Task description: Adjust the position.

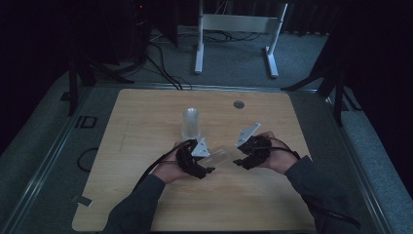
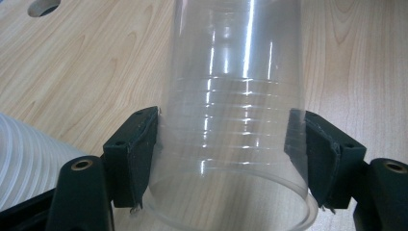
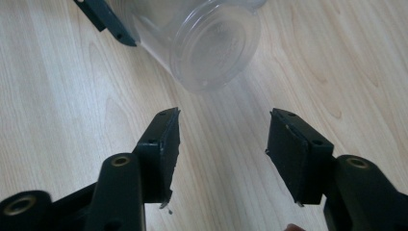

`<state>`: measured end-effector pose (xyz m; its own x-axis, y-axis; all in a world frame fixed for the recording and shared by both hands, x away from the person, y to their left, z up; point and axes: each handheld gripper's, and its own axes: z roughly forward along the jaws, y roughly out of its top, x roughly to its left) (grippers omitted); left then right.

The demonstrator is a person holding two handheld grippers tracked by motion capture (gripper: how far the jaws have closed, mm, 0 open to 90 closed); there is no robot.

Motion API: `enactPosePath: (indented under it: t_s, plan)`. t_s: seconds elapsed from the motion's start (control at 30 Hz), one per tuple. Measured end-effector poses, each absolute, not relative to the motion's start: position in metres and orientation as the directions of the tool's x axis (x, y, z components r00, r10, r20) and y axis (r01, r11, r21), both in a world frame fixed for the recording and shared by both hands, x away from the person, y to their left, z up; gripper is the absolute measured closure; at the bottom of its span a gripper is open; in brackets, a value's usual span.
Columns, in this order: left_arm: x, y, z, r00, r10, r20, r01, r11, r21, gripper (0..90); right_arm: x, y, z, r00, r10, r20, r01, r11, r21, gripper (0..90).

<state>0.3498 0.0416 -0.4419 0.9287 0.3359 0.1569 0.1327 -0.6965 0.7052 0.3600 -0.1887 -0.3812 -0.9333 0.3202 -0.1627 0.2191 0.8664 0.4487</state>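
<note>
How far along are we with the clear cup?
Done: one clear cup is apart from the upright stack. In hand: the left gripper clamps it near the rim, lying sideways; the right gripper, jaws apart and empty, faces its base. Left: probably setting it down on the table.

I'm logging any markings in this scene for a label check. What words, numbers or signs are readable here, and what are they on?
"ID": pale letters on the floor mat left of the table; dim, so the reading is unsure.
Clear cup in the left claw: no print, just moulded ridges.
Cup stack: nothing legible.
Claws and table: no text.
</note>
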Motion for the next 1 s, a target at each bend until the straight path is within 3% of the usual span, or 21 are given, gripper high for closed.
enactPosePath:
  t_s: [1.0]
  plan:
    - [0.345, 0.031, -0.447, 0.953, 0.225, 0.203, 0.063, -0.803, 0.592, 28.9, 0.356, -0.167, -0.387, -0.968, 0.199, -0.154, 0.136, 0.929, 0.345, 37.4]
